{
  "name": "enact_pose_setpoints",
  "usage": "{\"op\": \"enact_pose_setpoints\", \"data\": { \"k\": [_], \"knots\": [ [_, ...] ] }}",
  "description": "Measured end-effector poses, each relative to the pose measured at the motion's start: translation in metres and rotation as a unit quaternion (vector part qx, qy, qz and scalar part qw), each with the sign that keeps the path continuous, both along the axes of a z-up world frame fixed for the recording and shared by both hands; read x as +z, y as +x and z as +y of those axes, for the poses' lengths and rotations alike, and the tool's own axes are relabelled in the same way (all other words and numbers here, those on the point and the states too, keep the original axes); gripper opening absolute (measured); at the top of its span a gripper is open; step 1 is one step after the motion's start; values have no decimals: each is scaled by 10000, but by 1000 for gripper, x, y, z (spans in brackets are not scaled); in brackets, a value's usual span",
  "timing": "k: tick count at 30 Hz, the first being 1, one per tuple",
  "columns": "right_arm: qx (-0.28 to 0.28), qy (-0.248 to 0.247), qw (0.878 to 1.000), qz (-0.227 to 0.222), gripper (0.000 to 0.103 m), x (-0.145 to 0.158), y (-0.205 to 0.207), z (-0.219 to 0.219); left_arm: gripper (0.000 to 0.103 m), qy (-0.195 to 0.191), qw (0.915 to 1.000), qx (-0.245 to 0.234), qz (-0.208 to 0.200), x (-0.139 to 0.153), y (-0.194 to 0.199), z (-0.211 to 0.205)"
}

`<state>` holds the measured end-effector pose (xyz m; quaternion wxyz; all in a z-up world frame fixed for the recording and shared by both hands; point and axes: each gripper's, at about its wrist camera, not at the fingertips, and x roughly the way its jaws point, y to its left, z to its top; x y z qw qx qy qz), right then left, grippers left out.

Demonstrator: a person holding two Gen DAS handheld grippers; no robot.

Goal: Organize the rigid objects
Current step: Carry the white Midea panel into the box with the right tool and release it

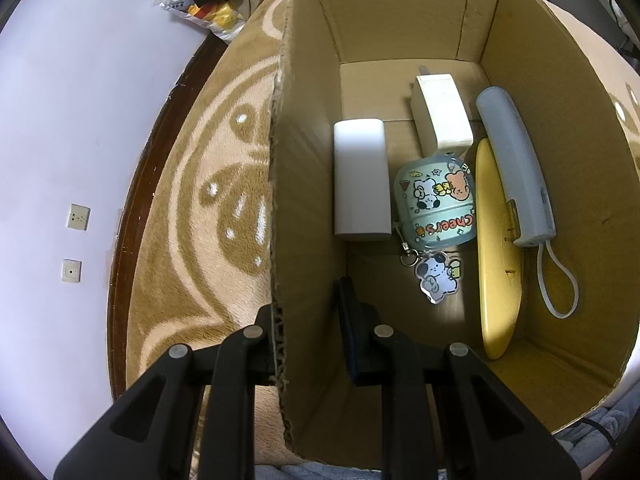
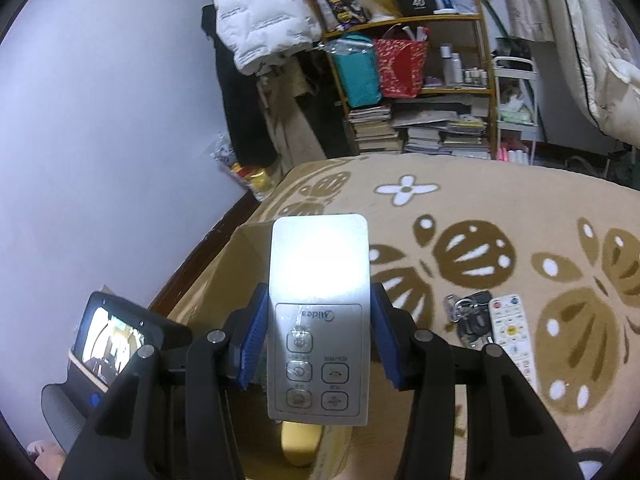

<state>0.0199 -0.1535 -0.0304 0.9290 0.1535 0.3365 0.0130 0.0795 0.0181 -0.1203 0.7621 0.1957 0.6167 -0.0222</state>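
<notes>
Remote [image 2: 319, 316] sits in your right tool [image 2: 319, 332], silver, buttons facing the camera, blue pads pressing both long edges. It's held above the box [image 2: 216, 280], whose corner shows behind and below it.

Your left tool [image 1: 308, 328] is clamped on the box's [image 1: 288, 184] left wall near the top edge: one finger outside, one inside, jaws nearly closed on the cardboard.

Inside the box, on the floor:
- white block [image 1: 362, 178] on the left, lying lengthwise
- cream adapter [image 1: 440, 110] toward the far wall
- cartoon case [image 1: 436, 204] in the middle, touching the adapter's near end, with a keychain charm [image 1: 436, 278] on the near side
- yellow oval piece [image 1: 498, 248] on edge, just right of the case
- grey-blue stick with a loop strap [image 1: 516, 168] leaning against the right side, touching the yellow piece

Box stands on a bed with a tan patterned blanket [image 2: 500, 216]. Outside the box on the blanket, to the right of your right tool: a white remote [image 2: 512, 332] and a key bunch [image 2: 468, 316] just beside it, touching or nearly so.

Shelf [image 2: 420, 80] with books and bags stands past the bed's far end.
</notes>
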Motion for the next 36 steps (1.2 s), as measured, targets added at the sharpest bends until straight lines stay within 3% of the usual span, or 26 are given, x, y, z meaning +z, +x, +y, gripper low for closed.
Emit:
{"op": "enact_pose_setpoints", "data": {
  "k": [20, 34, 36],
  "knots": [
    [368, -126, 9984, 405, 52, -30, 13, 17, 20, -104, 9999, 69, -64, 3, 0, 3],
    [219, -102, 9995, 213, 52, -19, 8, 8, 21, -78, 9999, 54, -99, 7, 0, 3],
    [145, -63, 9996, 218, 58, -17, 8, 4, 21, -62, 9999, 43, -104, 7, 0, 2]
  ]
}}
